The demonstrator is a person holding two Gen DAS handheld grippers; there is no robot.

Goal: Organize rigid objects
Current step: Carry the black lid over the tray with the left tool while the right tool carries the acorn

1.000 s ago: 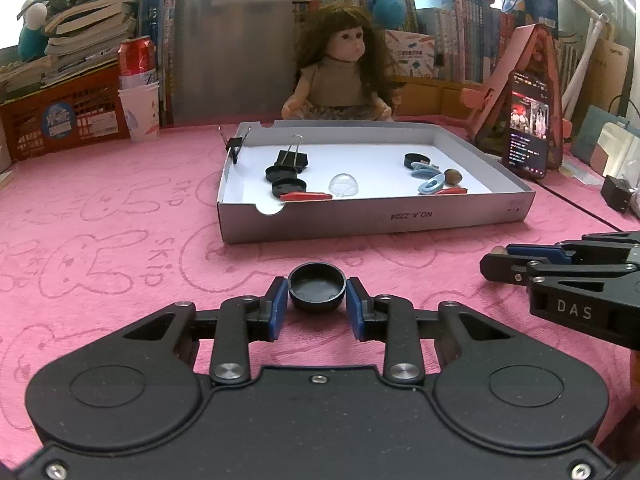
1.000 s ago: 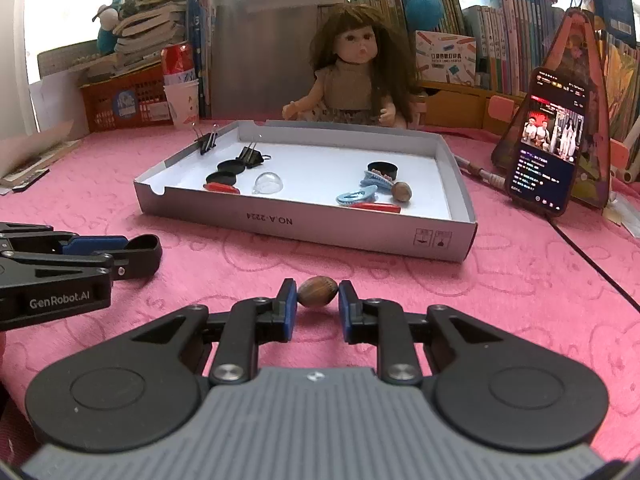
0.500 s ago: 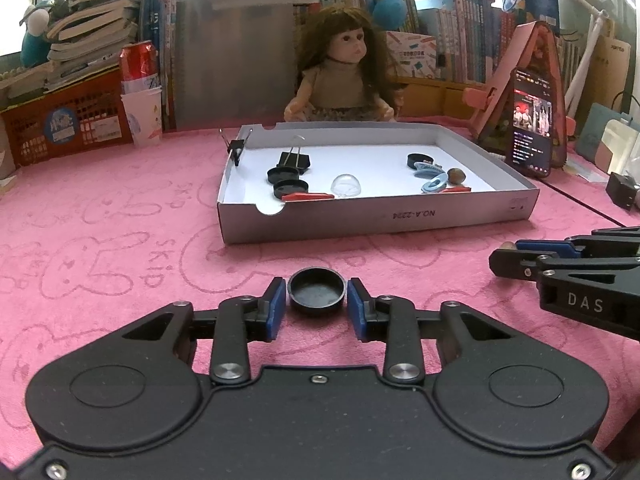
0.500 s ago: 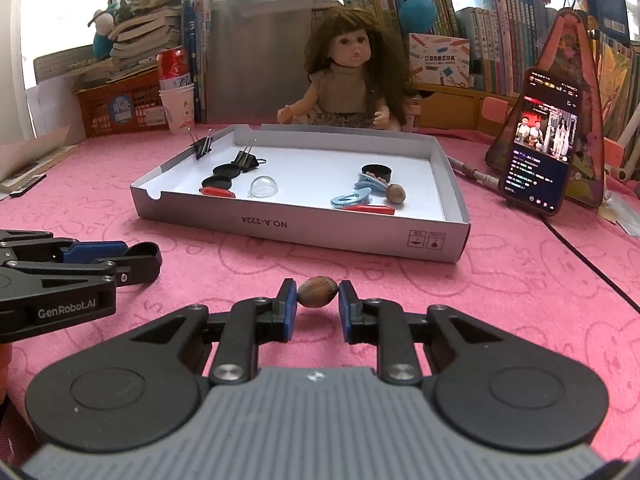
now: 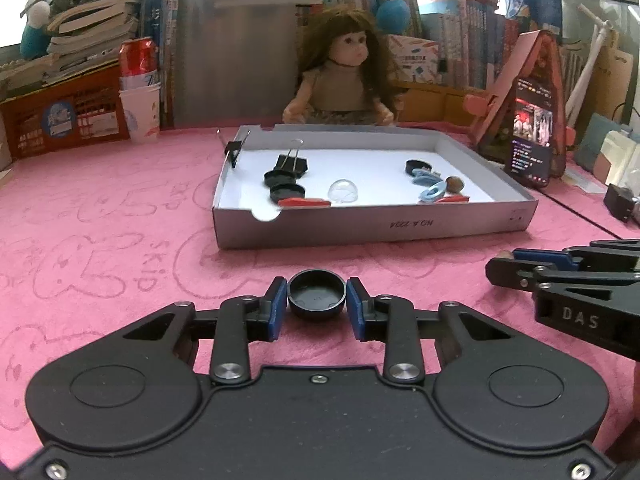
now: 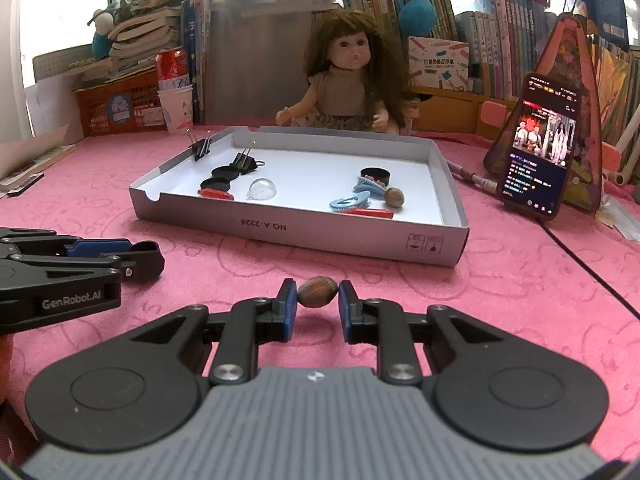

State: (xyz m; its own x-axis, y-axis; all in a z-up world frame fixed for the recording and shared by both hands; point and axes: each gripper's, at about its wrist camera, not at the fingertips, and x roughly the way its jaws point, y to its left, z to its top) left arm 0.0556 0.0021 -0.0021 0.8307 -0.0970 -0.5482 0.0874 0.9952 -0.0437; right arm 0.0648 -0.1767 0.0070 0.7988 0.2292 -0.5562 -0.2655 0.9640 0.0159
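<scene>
Covering the desk (image 5: 100,208), pink bunny-print cloth (image 6: 500,292)

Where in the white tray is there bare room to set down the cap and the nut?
The tray floor is bare in the middle, between the clear dome and the blue clips, and along the back wall. The left cluster of black caps and the right cluster are crowded.

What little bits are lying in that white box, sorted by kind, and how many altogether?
Black binder clips: 2
Black caps: 3
Clear dome: 1
Blue hair clips: 2
Brown nut: 1
Red flat pieces: 2
Total: 11
</scene>
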